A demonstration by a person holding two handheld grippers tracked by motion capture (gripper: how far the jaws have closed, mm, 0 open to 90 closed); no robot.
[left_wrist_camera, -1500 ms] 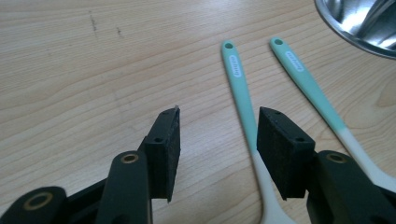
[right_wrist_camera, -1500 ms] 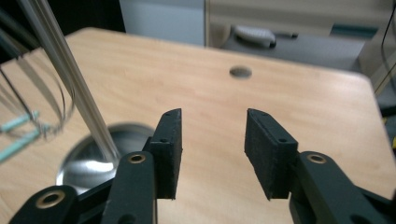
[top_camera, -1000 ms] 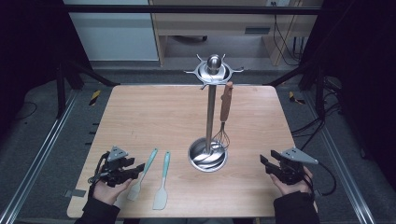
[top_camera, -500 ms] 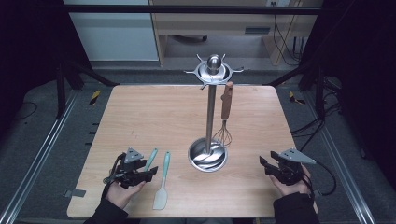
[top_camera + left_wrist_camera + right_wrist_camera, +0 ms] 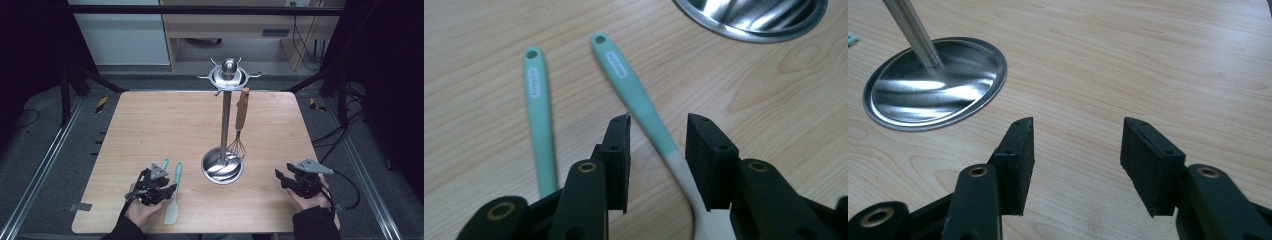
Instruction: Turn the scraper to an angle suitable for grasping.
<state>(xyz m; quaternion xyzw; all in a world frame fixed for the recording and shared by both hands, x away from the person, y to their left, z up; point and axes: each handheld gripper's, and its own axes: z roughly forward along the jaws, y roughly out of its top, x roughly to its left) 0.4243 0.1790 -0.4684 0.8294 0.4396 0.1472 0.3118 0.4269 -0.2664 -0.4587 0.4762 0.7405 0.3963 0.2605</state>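
The teal-handled spatula (image 5: 651,117) you're going for lies flat on the wooden bench (image 5: 165,125), just left of the utensil stand's round steel base (image 5: 222,166), with its pale blade toward your edge of the bench. In the left gripper view your left tool (image 5: 658,150) has its jaws spread apart, one on each side of the spot where the teal handle meets the white neck, not pinching it. A second teal spatula (image 5: 538,115) lies just beside it, nearly parallel, and partly under your tool in the high view.

Your right tool (image 5: 1077,157) sits well off to the right of the stand base, jaws wide apart with nothing but bare wood between them.

Further back, a wooden-handled whisk (image 5: 241,120) hangs from the stand's hook ring, with its wires down near the base.
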